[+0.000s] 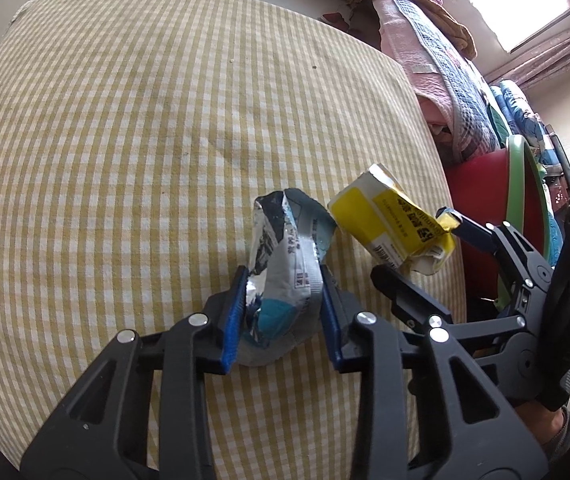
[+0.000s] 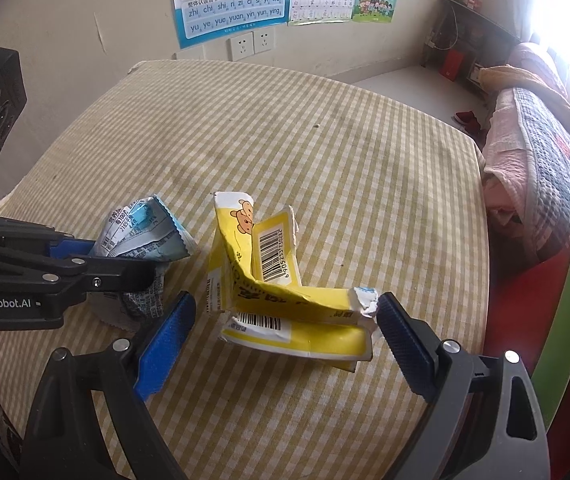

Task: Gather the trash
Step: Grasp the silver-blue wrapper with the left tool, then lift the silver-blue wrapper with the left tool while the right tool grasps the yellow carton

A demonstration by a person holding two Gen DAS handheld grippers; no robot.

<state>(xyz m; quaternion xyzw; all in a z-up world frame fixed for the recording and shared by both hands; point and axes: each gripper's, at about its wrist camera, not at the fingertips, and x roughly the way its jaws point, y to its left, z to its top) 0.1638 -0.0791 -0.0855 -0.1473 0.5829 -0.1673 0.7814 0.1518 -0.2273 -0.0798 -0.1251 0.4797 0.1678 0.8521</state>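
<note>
A crumpled silver-and-blue snack wrapper (image 1: 281, 264) lies on the yellow checked tablecloth (image 1: 125, 140). My left gripper (image 1: 282, 270) is shut on it, a blue pad pressed against each side. To its right stands a torn, flattened yellow carton (image 2: 285, 280) with barcodes. My right gripper (image 2: 285, 300) straddles the carton, open. Its right pad sits at the torn end and its left pad stands apart from the carton. In the right wrist view the left gripper (image 2: 125, 260) reaches in from the left with the wrapper (image 2: 145, 232) in it. In the left wrist view the right gripper (image 1: 411, 242) brackets the carton (image 1: 389, 220).
A red tub with a green rim (image 2: 565, 280) sits just past the table's right edge. Beyond it is a bed piled with quilts (image 2: 545, 128). Posters and wall sockets (image 2: 249, 44) are behind the table's far edge.
</note>
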